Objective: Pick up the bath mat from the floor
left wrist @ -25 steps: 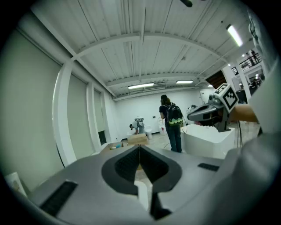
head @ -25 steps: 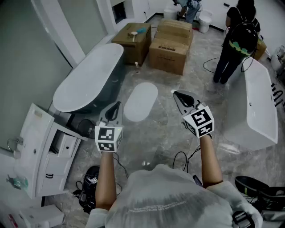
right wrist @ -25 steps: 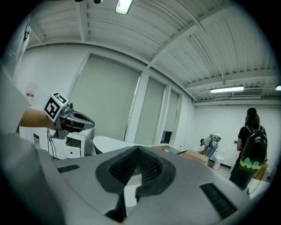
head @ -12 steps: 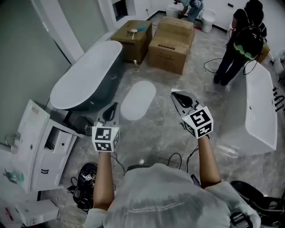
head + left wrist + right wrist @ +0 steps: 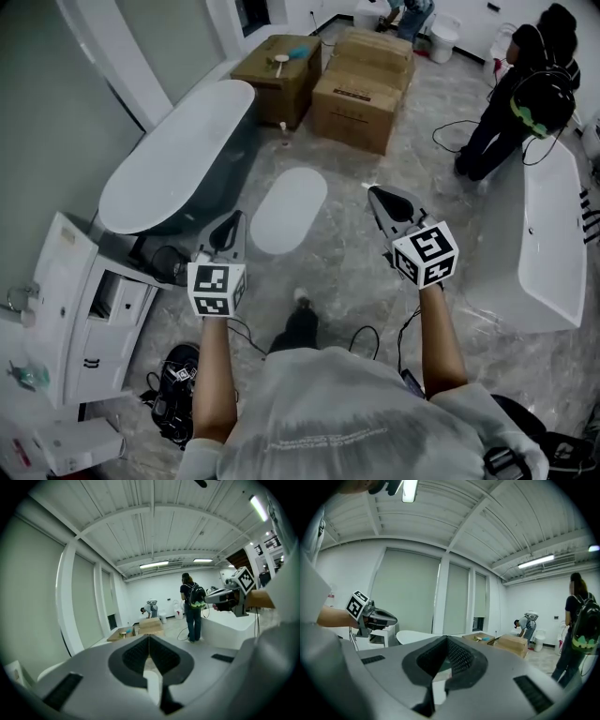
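While the mat point(image 5: 289, 209) lay flat on the floor point(image 5: 347, 258), just beside the covered tub point(image 5: 178, 150) and on the near side of the boxes point(image 5: 361, 89), neither gripper touched it. The left gripper point(image 5: 236, 221) and right gripper point(image 5: 375, 194) were held out before the body, well above the floor and pointing forward, each with its jaws clenched together on nothing. This carriage suited an approach, judged to be the step in hand: the pick-up had not begun, and the jaws would have to part before reaching down to the mat's near edge. Both gripper views looked level across the room, so the mat did not show in them. Its thickness, texture and backing could not be made out from the head view. The person's torso hid the floor nearest the feet, and the white tub point(image 5: 548, 234) at right was cut by the frame edge.
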The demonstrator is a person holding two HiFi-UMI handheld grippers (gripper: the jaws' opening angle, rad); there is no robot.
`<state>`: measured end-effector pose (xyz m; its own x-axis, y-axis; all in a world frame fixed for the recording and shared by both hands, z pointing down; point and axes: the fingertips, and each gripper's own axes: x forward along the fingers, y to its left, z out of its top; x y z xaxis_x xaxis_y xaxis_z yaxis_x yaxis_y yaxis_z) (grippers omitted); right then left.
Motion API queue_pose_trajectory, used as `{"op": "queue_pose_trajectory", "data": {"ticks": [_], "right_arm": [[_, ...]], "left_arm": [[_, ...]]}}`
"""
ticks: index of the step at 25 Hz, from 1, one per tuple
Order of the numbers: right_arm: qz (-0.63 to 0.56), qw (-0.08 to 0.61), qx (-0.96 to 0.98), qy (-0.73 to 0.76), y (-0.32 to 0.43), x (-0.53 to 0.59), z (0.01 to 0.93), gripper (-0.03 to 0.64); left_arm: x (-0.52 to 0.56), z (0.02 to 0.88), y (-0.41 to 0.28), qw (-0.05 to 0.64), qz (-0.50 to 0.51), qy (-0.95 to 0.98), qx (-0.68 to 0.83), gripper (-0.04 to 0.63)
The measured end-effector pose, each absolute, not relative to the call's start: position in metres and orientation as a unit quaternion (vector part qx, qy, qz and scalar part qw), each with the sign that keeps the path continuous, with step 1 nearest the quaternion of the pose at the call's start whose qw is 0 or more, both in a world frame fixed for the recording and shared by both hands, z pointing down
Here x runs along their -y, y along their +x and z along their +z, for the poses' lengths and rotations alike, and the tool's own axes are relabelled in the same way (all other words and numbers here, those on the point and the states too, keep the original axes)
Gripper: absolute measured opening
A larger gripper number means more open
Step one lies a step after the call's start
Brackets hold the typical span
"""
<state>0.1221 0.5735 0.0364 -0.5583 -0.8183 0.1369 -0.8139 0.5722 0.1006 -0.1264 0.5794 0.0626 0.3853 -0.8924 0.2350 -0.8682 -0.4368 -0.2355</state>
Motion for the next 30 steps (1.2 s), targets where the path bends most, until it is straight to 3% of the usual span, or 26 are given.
{"op": "queue_pose_trajectory", "data": {"ticks": [18, 30], "right_arm": [[0.008, 0.135, 0.865, 0.483, 0.108, -0.312, 0.053, 0.014], [0.004, 0.129, 0.868, 0.479, 0.084, -0.233, 0.055, 0.014]], "left_arm": [[-0.286, 0.088, -0.149, 0.027, -0.167, -0.841, -0.514, 0.018], [-0.195, 0.106, -0.16, 0.007, -0.176, -0.85, -0.497, 0.018]]}}
